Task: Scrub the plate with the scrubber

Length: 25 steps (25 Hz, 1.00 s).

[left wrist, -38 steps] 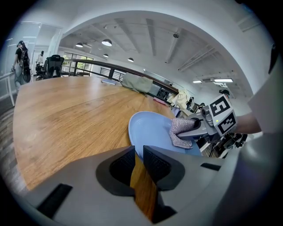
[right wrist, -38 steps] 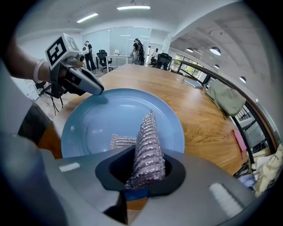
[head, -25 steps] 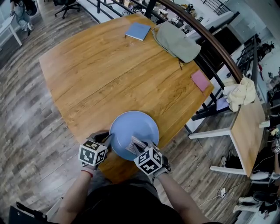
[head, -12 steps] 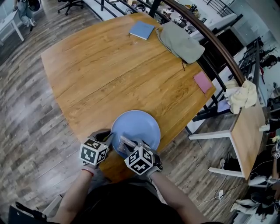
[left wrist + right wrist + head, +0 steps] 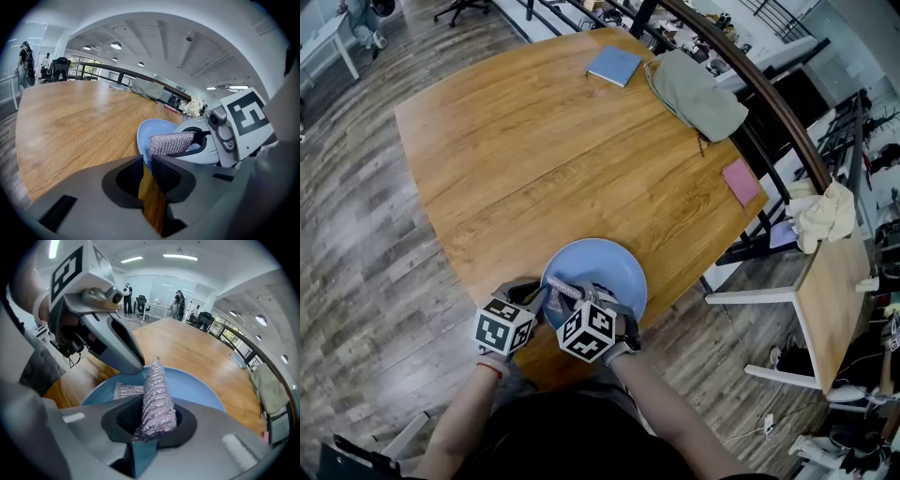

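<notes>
Blue plate sits at the near edge of the table. Our left gripper pinches its rim, and our right gripper clamps the silvery scrubber against it. We judge scrubbing underway, unfinished.

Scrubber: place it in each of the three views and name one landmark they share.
Head view: scrubber low centre, over the near-left part of the blue plate.
Left gripper view: scrubber right of centre, lying sideways across the plate.
Right gripper view: scrubber dead centre, clamped upright in the right gripper.
Shared landmark: the blue plate.
</notes>
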Tool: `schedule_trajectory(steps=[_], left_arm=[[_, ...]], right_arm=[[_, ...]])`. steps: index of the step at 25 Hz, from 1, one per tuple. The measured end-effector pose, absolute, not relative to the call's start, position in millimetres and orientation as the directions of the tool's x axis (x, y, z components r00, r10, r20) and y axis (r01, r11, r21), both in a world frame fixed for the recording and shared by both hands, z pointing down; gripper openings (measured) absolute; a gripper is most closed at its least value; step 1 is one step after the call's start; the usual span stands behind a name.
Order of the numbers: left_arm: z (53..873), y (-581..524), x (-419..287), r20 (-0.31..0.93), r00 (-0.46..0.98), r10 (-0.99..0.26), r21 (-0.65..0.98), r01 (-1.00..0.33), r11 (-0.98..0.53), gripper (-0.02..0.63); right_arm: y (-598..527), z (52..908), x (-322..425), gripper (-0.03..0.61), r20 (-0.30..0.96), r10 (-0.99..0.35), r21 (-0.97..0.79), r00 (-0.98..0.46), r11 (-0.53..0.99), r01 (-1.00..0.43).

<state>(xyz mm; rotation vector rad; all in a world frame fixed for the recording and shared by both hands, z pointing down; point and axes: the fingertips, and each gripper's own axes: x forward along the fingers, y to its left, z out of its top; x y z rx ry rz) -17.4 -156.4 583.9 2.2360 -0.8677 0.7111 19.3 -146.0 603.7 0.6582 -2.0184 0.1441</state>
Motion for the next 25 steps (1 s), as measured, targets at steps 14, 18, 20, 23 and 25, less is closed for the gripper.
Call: schedule_trajectory(steps=[14,18,20,23,25], left_arm=[[584.6,-157.9,-16.6,0.675,0.606,-0.421,0.314,-0.753,-0.579,0.051],[582.8,-166.8,-19.2,0.681,0.583,-0.444,0.295,-0.773,-0.562,0.051],[583.1,-171.6,-20.2,0.68,0.581,-0.447,0.297,-0.776,-0.556,0.051],[583.4,-173.6,-20.0,0.679,0.578,-0.453,0.3,-0.781,-0.548,0.051],[583.5,-173.0,-20.3,0.676,0.578,-0.457,0.305,-0.784,-0.541,0.051]], right_arm=[[-208.5,603.3,36.6,0.072,0.802,-0.434,0.213,-0.409,0.849,-0.483],[-224.3,601.3,37.1,0.072,0.797,-0.442,0.236,-0.411,0.855,-0.462],[-233.4,601.4,39.4,0.072,0.796,-0.447,0.238,-0.408,0.851,-0.468],[-243.5,601.4,49.0,0.072,0.796,-0.457,0.247,-0.396,0.843,-0.477],[-248.4,601.3,58.4,0.072,0.796,-0.475,0.272,-0.375,0.834,-0.48]])
